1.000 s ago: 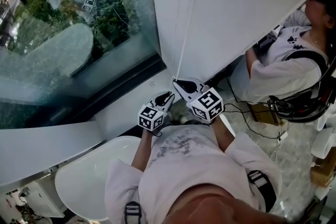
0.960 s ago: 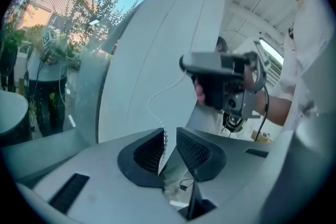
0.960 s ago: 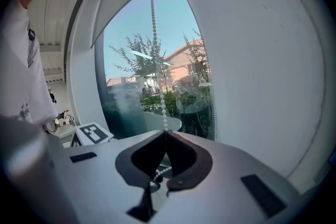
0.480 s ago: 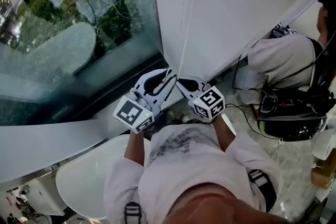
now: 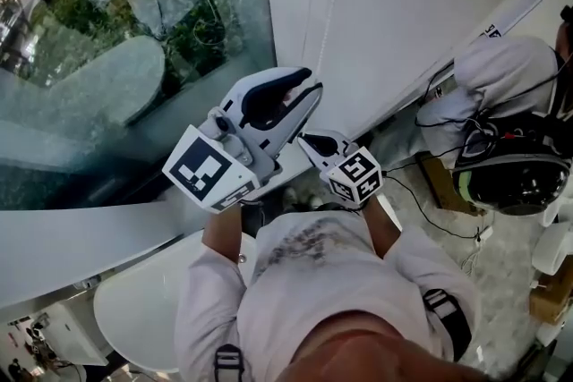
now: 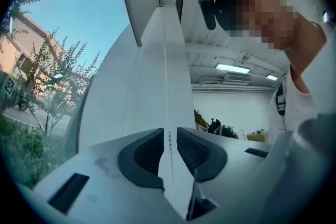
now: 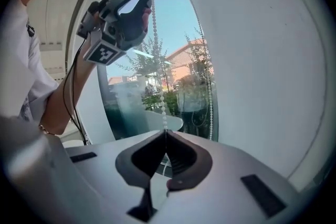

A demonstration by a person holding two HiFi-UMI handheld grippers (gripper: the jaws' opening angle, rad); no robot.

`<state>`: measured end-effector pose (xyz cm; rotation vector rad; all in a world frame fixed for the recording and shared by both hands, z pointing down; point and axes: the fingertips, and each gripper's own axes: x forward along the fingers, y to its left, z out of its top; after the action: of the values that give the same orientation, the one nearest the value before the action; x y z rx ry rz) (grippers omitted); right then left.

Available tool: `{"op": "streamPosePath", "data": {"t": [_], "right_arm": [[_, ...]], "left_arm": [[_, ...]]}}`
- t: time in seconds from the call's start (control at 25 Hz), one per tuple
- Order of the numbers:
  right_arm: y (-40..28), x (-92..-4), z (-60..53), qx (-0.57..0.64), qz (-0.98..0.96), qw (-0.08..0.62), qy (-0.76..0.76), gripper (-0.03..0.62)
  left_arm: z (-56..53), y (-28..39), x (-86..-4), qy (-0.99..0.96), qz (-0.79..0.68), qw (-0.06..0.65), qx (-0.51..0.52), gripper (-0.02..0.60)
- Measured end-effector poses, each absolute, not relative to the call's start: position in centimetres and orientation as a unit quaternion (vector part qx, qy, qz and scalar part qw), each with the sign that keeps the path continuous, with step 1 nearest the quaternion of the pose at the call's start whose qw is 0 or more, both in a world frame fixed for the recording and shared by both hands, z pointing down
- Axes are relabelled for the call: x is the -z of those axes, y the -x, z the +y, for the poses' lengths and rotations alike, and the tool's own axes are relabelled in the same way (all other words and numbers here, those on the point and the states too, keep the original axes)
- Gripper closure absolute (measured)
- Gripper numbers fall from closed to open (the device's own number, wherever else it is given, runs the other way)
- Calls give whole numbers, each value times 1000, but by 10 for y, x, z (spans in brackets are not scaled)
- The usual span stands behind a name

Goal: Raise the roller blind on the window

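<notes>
The right gripper (image 5: 303, 140) is clamped at its jaw tips on the bead chain (image 7: 156, 34), which runs straight up from it. Higher on the same chain, the left gripper (image 5: 309, 83) has its jaws narrowly parted, with the chain threaded between them and seemingly not pinched. The roller blind (image 5: 430, 4) hangs just right of both grippers, and the window glass (image 5: 134, 58) lies to their left.
</notes>
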<state>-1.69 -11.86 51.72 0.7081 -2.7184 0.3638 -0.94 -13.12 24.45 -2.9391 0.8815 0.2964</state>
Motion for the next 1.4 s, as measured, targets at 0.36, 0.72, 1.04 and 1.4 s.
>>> {"op": "streamPosePath", "data": {"t": [0.36,0.72,1.04,1.4], "right_arm": [[22,-514,-111,-124,-949,157,-243,533],[22,-530,-111,-128,-946,174,-242,533],[17,-571,-108,-148,-936,210,-240,533],[10,-614,-100,-177,-922,251,-234,533]], "left_arm": [[-135,6,-213,949,300,44,-89,565],[-138,13,-230,941,327,37,-78,572],[-140,9,-271,940,337,12,-57,572],[-139,7,-314,936,346,-23,-53,572]]}}
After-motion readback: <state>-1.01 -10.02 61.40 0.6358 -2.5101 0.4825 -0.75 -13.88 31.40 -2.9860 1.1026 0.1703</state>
